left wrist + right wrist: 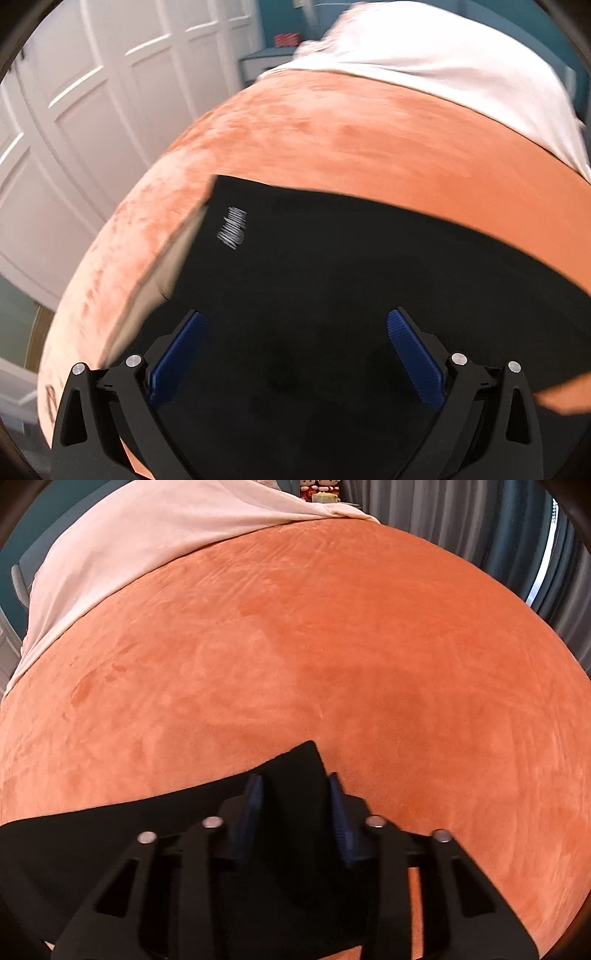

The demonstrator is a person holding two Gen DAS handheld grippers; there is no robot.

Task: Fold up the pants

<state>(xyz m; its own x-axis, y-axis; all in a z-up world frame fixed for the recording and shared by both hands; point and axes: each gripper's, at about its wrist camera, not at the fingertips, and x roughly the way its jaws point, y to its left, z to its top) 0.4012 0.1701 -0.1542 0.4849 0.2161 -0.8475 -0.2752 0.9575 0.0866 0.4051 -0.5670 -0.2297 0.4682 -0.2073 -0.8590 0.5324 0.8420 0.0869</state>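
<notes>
On the orange bed (332, 646): soft, limp black pants (332, 277); right gripper (295, 794) fingers clamped on far corner, left gripper (295, 332) fingers apart above cloth.

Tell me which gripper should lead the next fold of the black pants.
Right, probably. The right gripper has its fingers closed around a raised corner of the black pants, ready to carry it over. The left gripper is wide open above flat fabric, holding nothing.
</notes>
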